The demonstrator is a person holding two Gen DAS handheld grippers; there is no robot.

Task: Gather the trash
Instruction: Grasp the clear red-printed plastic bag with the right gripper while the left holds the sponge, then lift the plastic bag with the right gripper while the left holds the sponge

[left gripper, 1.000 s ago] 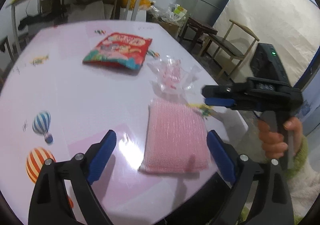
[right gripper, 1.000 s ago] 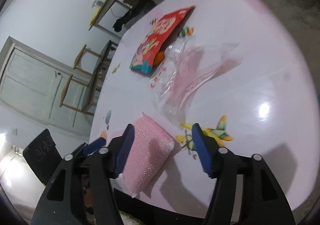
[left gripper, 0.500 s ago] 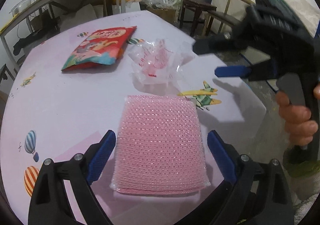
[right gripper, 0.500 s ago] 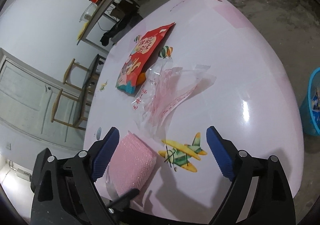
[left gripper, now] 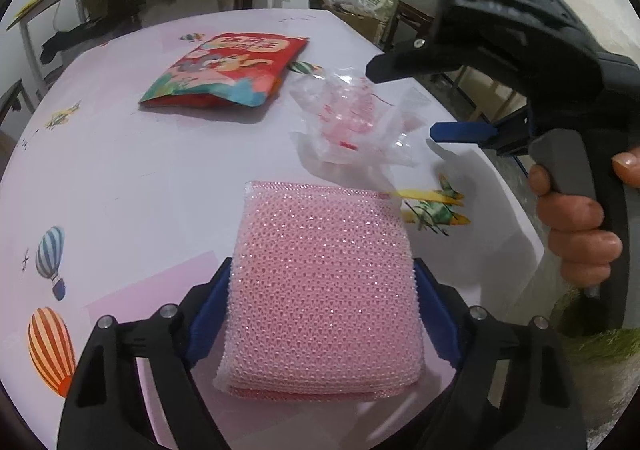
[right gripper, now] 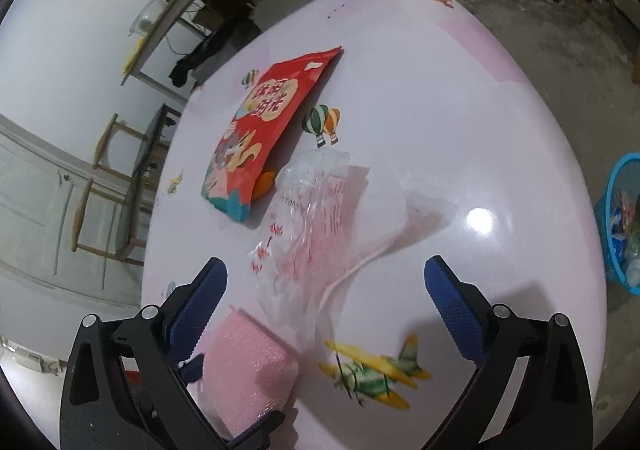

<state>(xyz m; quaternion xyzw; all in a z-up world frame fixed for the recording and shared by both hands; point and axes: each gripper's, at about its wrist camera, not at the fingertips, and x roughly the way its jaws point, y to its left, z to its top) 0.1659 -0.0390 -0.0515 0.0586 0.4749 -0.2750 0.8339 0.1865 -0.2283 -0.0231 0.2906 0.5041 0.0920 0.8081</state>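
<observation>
While the left wrist view looks along the pink table (left gripper: 120,178), the left gripper (left gripper: 322,302) has its two blue pads pressed against both sides of a pink scouring sponge pack (left gripper: 324,282), so it pinches the pack at its near part. The pack lies flat on the table near the front edge. Beyond it, just beside its far edge, lies a crumpled clear plastic bag (left gripper: 352,122) with red print. Further left and back is a red snack bag (left gripper: 228,70), lying flat and apart from the clear bag. At the right side, the right gripper (left gripper: 420,98) is above the table edge next to the clear bag, held by a hand (left gripper: 576,226); its fingers are spread, one black above and one blue below.

From the right wrist view, the right gripper (right gripper: 326,290) has its blue pads wide apart and nothing is between them. It is over the clear plastic bag (right gripper: 316,218), which lies in the middle of the table (right gripper: 440,110). The red snack bag (right gripper: 260,130) is behind, touching or almost touching the clear bag; I cannot tell which. The sponge pack (right gripper: 248,366) is at the lower left, with the left gripper's pads on it. A blue trash basket (right gripper: 622,226) stands on the floor at the right, with some rubbish inside.
</observation>
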